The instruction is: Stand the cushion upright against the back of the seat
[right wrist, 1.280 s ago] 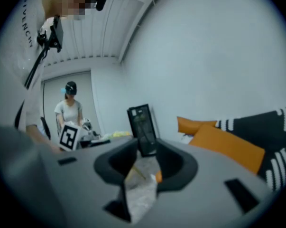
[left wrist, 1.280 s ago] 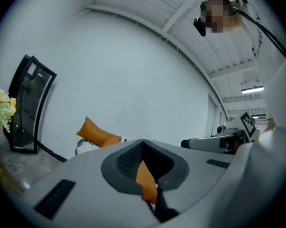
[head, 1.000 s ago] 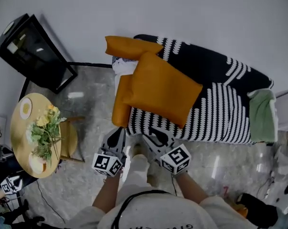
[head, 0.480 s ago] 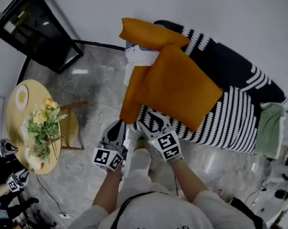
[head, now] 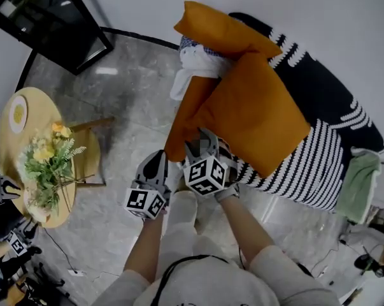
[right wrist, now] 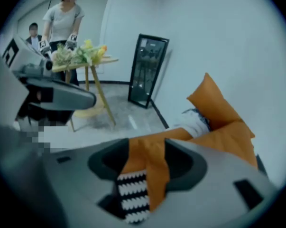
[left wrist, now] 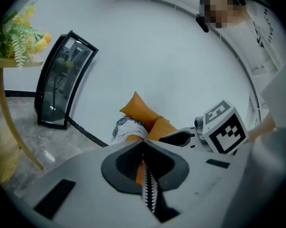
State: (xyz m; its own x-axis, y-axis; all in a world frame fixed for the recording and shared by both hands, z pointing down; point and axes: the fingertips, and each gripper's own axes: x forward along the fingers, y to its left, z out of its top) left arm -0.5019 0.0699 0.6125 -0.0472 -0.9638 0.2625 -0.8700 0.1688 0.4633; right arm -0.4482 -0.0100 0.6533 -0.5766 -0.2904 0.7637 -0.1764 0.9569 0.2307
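Left gripper (head: 158, 160) jaws pressed together, empty; right gripper (head: 207, 143) jaws, just opening wide, straddle a corner of the large orange fabric cushion (head: 255, 116).

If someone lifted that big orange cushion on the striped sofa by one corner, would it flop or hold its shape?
Probably flops: the orange cushion shows soft creases near its corner. Likely light for its size, since it looks puffy. Its matte cloth seems grippy, yet stood on the striped sofa it may slump.
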